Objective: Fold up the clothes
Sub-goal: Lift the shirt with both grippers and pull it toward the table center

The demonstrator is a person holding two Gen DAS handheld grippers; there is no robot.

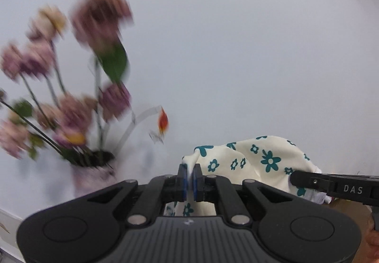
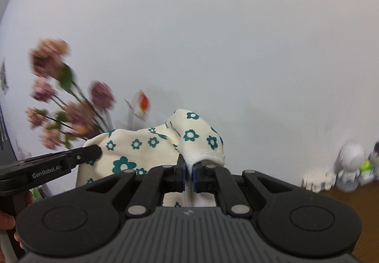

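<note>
The left gripper (image 1: 189, 176) pinches one edge of the cream floral garment (image 1: 255, 163), held aloft near the blurred flower pot (image 1: 92, 168); the right gripper (image 2: 188, 174) pinches a stitched hem. An even, taut spread would serve folding. Only the right view shows the white robot figurine (image 2: 350, 163).

bright, even light | flowers (image 1: 71, 87) motion-blurred | fisheye edges dark

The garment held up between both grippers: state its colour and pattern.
The soft fabric garment is cream, printed with teal flowers, clearest in the right wrist view.
</note>
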